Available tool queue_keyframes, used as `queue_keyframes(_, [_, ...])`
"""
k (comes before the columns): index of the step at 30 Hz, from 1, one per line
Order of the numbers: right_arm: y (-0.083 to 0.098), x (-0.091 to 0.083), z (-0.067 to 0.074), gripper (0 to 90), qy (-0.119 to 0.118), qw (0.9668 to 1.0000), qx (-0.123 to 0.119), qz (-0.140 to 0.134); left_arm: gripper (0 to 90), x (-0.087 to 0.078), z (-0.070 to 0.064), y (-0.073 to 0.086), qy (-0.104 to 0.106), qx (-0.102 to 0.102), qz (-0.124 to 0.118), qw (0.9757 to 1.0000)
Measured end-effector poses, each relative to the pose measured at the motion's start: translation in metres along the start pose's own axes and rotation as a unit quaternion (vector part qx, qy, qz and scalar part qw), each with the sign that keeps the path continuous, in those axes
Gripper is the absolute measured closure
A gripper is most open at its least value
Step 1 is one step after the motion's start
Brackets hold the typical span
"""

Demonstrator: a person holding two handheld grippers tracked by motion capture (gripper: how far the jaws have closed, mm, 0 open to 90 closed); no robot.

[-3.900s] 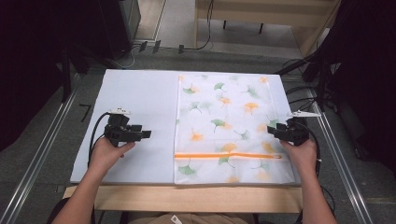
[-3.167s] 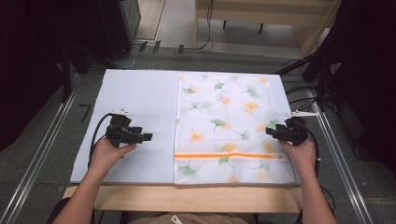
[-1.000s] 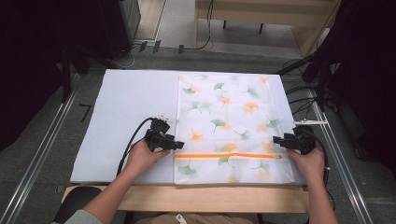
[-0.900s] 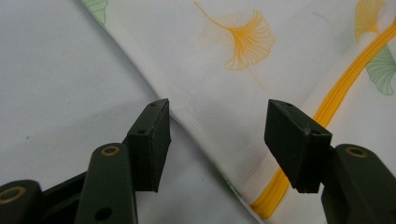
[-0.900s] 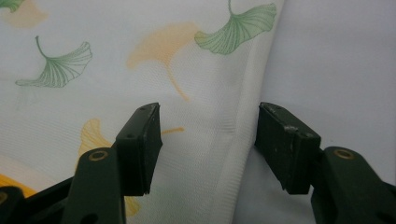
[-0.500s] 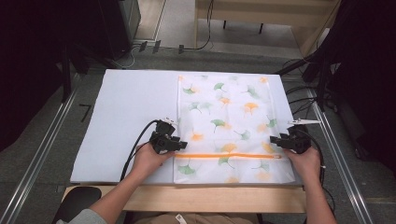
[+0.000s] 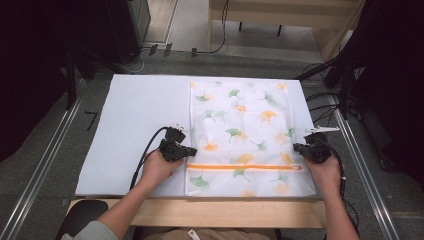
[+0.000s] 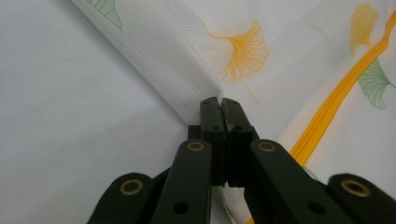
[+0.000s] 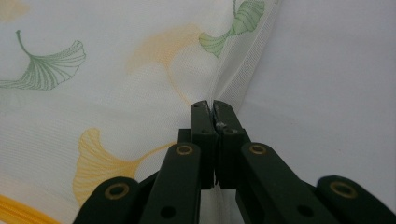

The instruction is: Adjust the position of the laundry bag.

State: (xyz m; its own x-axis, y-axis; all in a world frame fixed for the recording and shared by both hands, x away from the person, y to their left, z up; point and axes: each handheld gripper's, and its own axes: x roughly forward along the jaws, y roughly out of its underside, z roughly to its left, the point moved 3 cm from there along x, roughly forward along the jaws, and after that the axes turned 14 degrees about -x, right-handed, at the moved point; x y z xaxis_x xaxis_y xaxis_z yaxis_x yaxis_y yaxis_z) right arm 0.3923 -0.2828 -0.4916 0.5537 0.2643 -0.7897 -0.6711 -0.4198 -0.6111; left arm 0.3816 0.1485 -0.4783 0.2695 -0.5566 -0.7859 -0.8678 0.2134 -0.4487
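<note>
My left tool (image 8: 218,103) and right tool (image 9: 210,106) clenched on mesh laundry bag (image 7: 245,125) side hems. Light, floppy, slippery; hems above orange zipper (image 7: 242,167) grip best.

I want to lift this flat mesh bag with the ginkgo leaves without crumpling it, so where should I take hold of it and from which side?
Grip the white mesh bag printed with ginkgo leaves by its two side hems, just above the orange zipper, coming in from outside each edge. It lies flat, so only the edges offer a fold. The left claw and right claw are shut there.
</note>
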Motion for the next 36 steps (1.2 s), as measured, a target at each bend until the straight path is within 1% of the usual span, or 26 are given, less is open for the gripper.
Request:
queue_keyframes(1, [0.000, -0.001, 0.000, 89.9, -0.003, 1.0000, 0.001, 0.000, 90.0, -0.001, 0.000, -0.001, 0.002, -0.004, -0.003, 1.0000])
queue_keyframes(3, [0.000, -0.001, 0.000, 89.9, -0.005, 1.0000, -0.001, -0.001, 90.0, -0.002, 0.001, -0.001, 0.001, -0.003, -0.002, 1.0000])
queue_keyframes(6, [-0.003, -0.002, 0.002, 89.9, -0.012, 0.9999, 0.001, -0.006, 90.0, -0.005, 0.003, -0.003, 0.003, -0.006, 0.001, 1.0000])
queue_keyframes(8, [-0.004, -0.003, 0.003, 90.0, -0.017, 0.9998, -0.001, -0.009, 90.0, -0.009, 0.005, -0.005, 0.005, -0.006, -0.002, 1.0000])
queue_keyframes(9, [-0.005, -0.003, 0.003, 89.9, -0.019, 0.9998, -0.002, -0.009, 90.0, -0.011, 0.007, -0.005, 0.006, -0.011, -0.004, 0.9999])
queue_keyframes(13, [-0.009, -0.002, 0.007, 90.0, -0.026, 0.9996, -0.008, -0.010, 90.0, -0.019, 0.013, -0.006, 0.005, -0.018, -0.008, 0.9998])
queue_keyframes(14, [-0.010, -0.002, 0.008, 89.9, -0.030, 0.9995, -0.008, -0.011, 90.0, -0.021, 0.015, -0.006, 0.004, -0.018, -0.005, 0.9998])
queue_keyframes(16, [-0.013, -0.001, 0.012, 89.9, -0.038, 0.9992, -0.010, -0.012, 90.0, -0.026, 0.018, -0.006, 0.001, -0.021, -0.009, 0.9997])
queue_keyframes(18, [-0.018, 0.000, 0.016, 89.9, -0.046, 0.9987, -0.016, -0.015, 90.0, -0.032, 0.023, -0.006, -0.002, -0.022, -0.006, 0.9997])
queue_keyframes(19, [-0.020, 0.001, 0.019, 89.9, -0.051, 0.9984, -0.020, -0.015, 90.0, -0.034, 0.025, -0.005, 0.001, -0.029, -0.005, 0.9996])
queue_keyframes(24, [-0.032, 0.006, 0.031, 89.9, -0.074, 0.9966, -0.031, -0.019, 90.0, -0.053, 0.038, -0.003, -0.013, -0.037, -0.020, 0.9990])
queue_keyframes(25, [-0.034, 0.006, 0.034, 89.9, -0.078, 0.9962, -0.031, -0.019, 90.0, -0.058, 0.042, -0.002, -0.023, -0.035, -0.026, 0.9988])
queue_keyframes(26, [-0.039, 0.008, 0.039, 89.9, -0.084, 0.9955, -0.038, -0.022, 90.0, -0.062, 0.043, -0.002, -0.025, -0.037, -0.027, 0.9986])
queue_keyframes(27, [-0.041, 0.009, 0.042, 89.9, -0.087, 0.9952, -0.039, -0.020, 90.0, -0.065, 0.046, -0.002, -0.024, -0.040, -0.029, 0.9985])
queue_keyframes(32, [-0.054, 0.016, 0.060, 89.9, -0.102, 0.9927, -0.062, -0.019, 90.0, -0.081, 0.061, 0.003, -0.032, -0.062, -0.034, 0.9970])
queue_keyframes(33, [-0.057, 0.016, 0.063, 89.9, -0.104, 0.9922, -0.066, -0.020, 90.0, -0.083, 0.065, 0.004, -0.038, -0.065, -0.038, 0.9965])
queue_keyframes(35, [-0.061, 0.019, 0.070, 89.8, -0.114, 0.9907, -0.071, -0.021, 90.0, -0.087, 0.071, 0.007, -0.049, -0.064, -0.036, 0.9961])
queue_keyframes(36, [-0.063, 0.019, 0.073, 89.8, -0.116, 0.9904, -0.072, -0.020, 90.0, -0.089, 0.074, 0.008, -0.053, -0.068, -0.036, 0.9956])
